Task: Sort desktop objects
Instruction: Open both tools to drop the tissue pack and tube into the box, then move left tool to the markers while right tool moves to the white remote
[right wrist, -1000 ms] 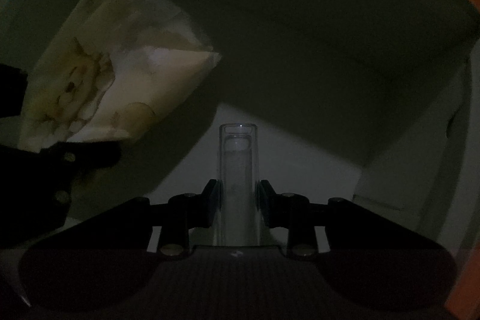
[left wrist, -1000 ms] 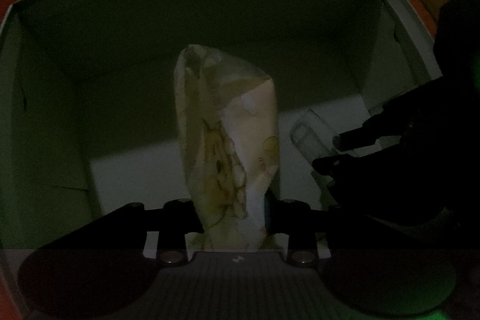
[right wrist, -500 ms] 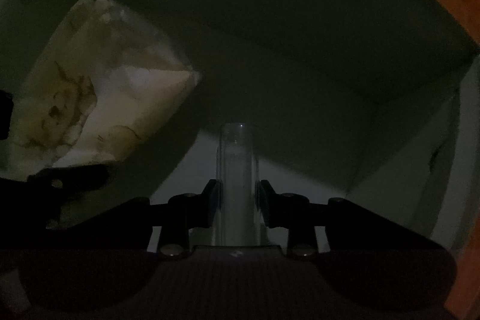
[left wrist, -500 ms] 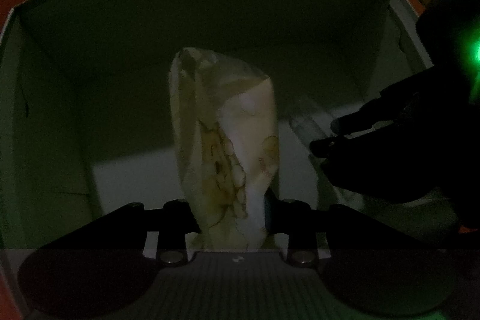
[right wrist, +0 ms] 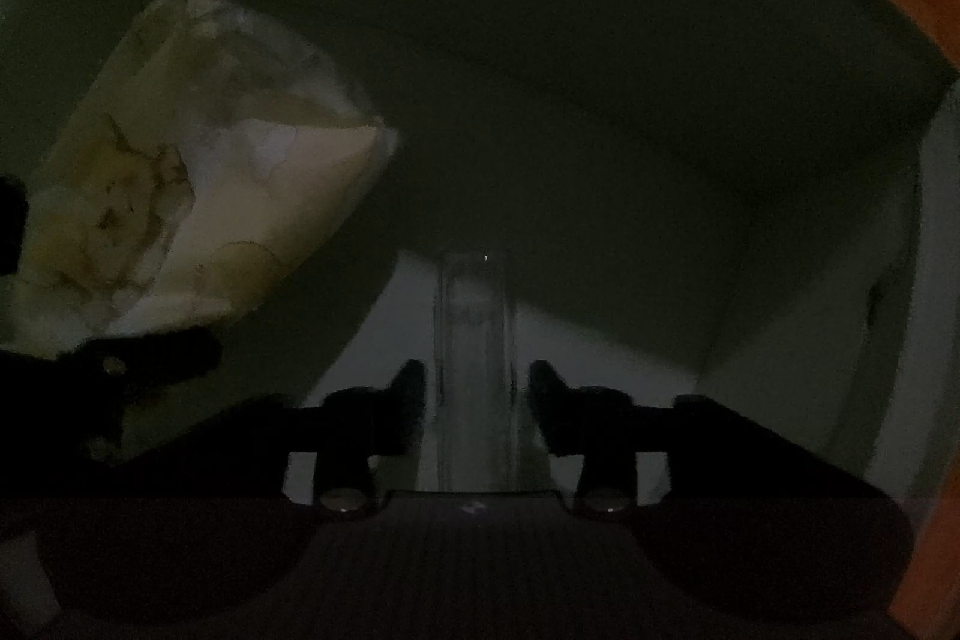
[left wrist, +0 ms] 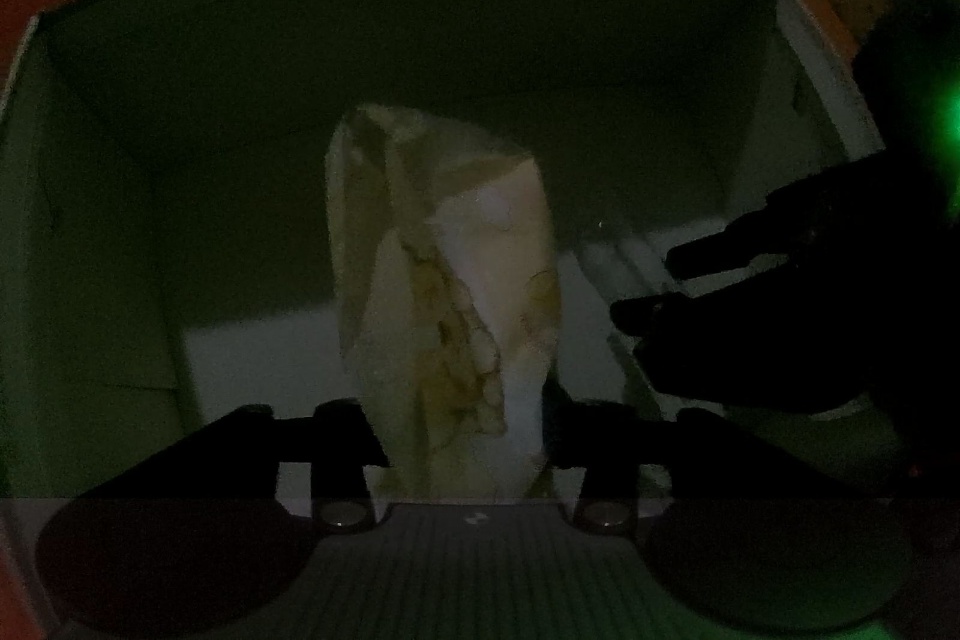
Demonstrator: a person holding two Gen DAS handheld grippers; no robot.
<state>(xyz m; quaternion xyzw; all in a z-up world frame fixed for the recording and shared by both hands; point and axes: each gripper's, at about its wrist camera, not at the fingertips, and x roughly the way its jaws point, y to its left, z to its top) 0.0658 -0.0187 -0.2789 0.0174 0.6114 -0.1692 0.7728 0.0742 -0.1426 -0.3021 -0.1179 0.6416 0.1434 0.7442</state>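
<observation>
With both grippers down inside the white box, the left gripper has just been loosening around the printed pouch between its jaws, and the right gripper has parted from the clear tube, so only withdrawal seems left.

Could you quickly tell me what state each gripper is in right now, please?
Left gripper: jaws just opening, tissue pack between them, apparently released.
Right gripper: jaws just opening, clear of the transparent tube between them.
</observation>
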